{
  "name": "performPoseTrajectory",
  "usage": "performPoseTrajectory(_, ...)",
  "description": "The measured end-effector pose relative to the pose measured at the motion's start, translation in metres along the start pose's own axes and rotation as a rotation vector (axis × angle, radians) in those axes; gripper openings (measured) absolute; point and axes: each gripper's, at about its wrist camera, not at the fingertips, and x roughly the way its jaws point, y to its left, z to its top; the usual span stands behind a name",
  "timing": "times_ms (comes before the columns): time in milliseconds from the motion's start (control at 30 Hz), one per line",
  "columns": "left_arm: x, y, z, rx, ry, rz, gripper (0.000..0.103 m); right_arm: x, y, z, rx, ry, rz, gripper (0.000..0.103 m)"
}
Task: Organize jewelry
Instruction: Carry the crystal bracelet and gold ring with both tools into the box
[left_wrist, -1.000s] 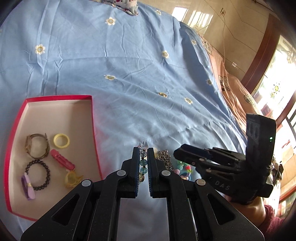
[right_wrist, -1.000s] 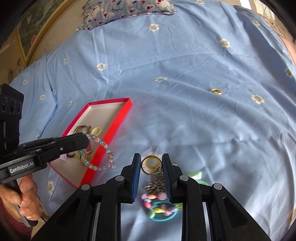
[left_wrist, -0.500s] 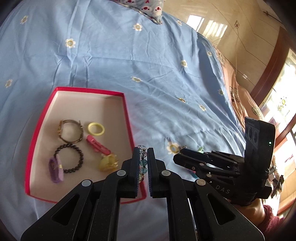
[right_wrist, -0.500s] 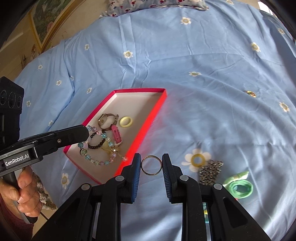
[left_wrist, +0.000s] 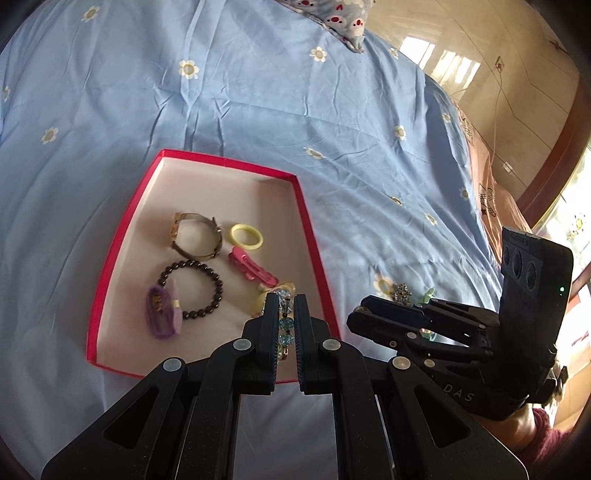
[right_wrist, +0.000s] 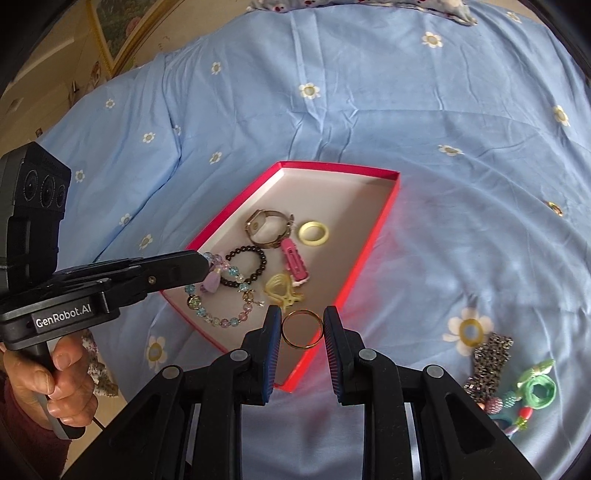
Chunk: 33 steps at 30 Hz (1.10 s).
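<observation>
A red-rimmed tray (left_wrist: 308, 229) (right_wrist: 384, 236) lies on the blue bedsheet and holds a watch (right_wrist: 267, 227), a yellow ring (right_wrist: 313, 232), a pink clip (right_wrist: 294, 263), a black bead bracelet (right_wrist: 246, 267) and a purple piece (left_wrist: 162, 312). My left gripper (left_wrist: 286, 308) (right_wrist: 201, 264) is shut on a pastel bead bracelet (right_wrist: 218, 314), which hangs over the tray's near part. My right gripper (right_wrist: 301, 326) (left_wrist: 364, 314) is shut on a gold bangle (right_wrist: 302, 328) above the tray's near right rim.
On the sheet to the right of the tray lie a sparkly chain (right_wrist: 489, 358), a green hair tie (right_wrist: 539, 387) and coloured beads (right_wrist: 506, 410). A flowered pillow (left_wrist: 332, 22) lies at the far end. The bed's right edge meets a wooden floor (left_wrist: 480, 74).
Both grippers have moved left from the loose pile toward the tray. The bead bracelet and the gold bangle were carried along and now hang over the tray.
</observation>
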Motion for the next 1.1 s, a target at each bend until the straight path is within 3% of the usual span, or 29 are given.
performPoseTrajectory(700, 0.026, 0.052, -0.022, -0.097, 0.094, 0.065, 0.006, 0.073, 0.030, -0.004, -0.126, 0.195, 0.008, 0.024)
performPoseTrajectory(1100, 0.038, 0.057, -0.029, -0.096, 0.140, 0.110, 0.007, 0.081, 0.034, -0.003, -0.168, 0.232, 0.013, 0.024)
